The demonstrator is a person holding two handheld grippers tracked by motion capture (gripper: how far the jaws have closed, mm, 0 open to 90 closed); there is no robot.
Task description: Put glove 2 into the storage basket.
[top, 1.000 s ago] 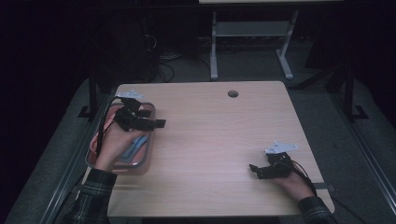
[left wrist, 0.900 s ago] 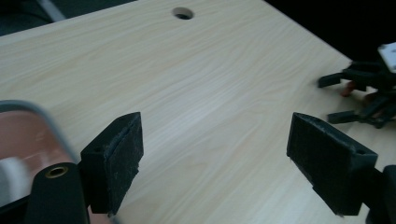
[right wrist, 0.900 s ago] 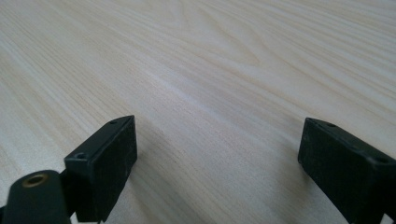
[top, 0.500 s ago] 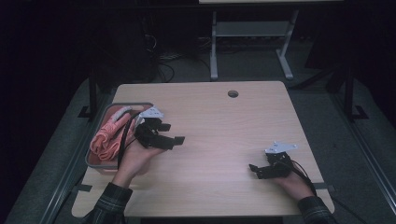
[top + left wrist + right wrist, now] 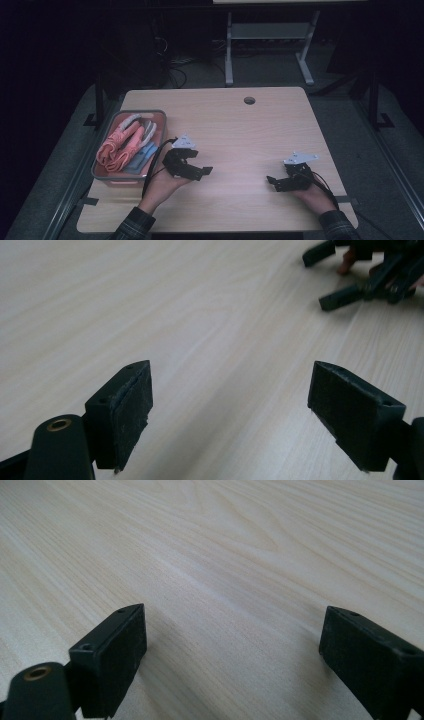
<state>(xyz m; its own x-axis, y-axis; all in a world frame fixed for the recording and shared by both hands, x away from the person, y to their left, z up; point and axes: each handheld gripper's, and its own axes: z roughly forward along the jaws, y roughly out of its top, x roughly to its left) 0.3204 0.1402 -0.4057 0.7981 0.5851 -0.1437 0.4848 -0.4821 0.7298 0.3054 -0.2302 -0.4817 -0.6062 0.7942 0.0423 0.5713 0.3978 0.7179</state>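
My left gripper [image 5: 200, 165] hangs just above the wooden table [image 5: 240, 130], right of a pink basket [image 5: 119, 180]. In the left gripper view its jaws stand wide open around bare wood [image 5: 230, 405]. My right gripper [image 5: 274, 183] rests low near the table's front right, pointing left. Its jaws are also apart with nothing between them [image 5: 232, 655]. The right gripper [image 5: 367, 277] appears far off at the top right of the left gripper view.
The basket at the table's left edge holds pink and white coiled items [image 5: 122, 142] and a blue piece [image 5: 144, 154]. A round cable hole [image 5: 249, 100] sits near the far edge. A metal stand [image 5: 265, 30] is on the floor beyond.
My left gripper has moved from above the basket to the right and nearer, out over the bare table. The right gripper has stayed put.
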